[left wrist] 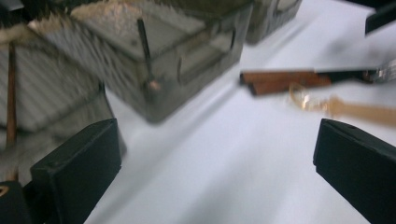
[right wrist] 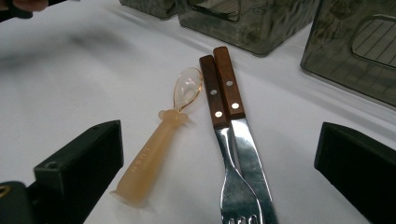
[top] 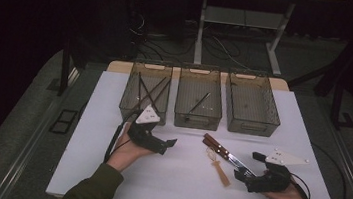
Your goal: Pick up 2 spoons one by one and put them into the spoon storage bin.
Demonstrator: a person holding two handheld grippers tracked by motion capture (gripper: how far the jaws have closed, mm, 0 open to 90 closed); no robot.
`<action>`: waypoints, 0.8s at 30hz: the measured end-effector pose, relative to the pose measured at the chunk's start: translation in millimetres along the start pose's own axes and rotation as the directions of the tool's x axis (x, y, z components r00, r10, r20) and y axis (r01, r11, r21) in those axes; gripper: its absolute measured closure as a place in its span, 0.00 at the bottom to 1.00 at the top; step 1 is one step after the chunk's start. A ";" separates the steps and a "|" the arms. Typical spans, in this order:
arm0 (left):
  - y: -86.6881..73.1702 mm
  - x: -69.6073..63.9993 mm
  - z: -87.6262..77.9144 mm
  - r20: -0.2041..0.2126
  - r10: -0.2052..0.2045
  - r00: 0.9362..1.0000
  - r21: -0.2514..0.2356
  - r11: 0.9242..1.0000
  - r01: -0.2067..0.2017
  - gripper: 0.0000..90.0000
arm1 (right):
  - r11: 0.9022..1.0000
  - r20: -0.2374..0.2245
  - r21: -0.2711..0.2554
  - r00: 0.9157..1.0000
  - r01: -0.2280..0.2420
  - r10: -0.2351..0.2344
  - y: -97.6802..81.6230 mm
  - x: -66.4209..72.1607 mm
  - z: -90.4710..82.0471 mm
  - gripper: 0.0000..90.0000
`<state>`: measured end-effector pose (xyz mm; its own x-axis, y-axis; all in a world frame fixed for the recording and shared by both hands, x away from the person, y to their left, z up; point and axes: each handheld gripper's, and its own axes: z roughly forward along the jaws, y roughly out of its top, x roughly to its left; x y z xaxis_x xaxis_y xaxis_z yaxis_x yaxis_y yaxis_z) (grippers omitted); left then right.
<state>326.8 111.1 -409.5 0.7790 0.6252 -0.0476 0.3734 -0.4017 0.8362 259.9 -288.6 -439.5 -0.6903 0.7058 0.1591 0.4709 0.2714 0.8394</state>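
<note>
While bins (top: 199,102) stand behind, spoon (right wrist: 161,135) lies w/ knife (right wrist: 240,126).

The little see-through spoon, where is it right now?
The spoon lies on the white table, just left of the fork and knife in the right gripper view, in front of the middle basket.

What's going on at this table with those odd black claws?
A person holds a claw-like gripper in each hand, apparently sorting cutlery into three clear bins. The left gripper is open and empty near the left bin. The right gripper, also open, points at a fork, knife and plastic spoon lying on the white table.
</note>
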 end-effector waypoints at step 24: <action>-63.4 -14.0 -51.1 0.063 -0.041 0.997 -0.050 0.998 0.044 0.00 | 1.000 0.031 0.019 1.000 -0.007 0.006 0.6 -1.6 -1.3 0.01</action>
<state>266.5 162.0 -434.0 0.7932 0.5978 -0.1158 0.3818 -0.3402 0.8593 260.6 -290.4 -438.6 -0.6703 0.7271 0.1482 0.4856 0.2788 0.8285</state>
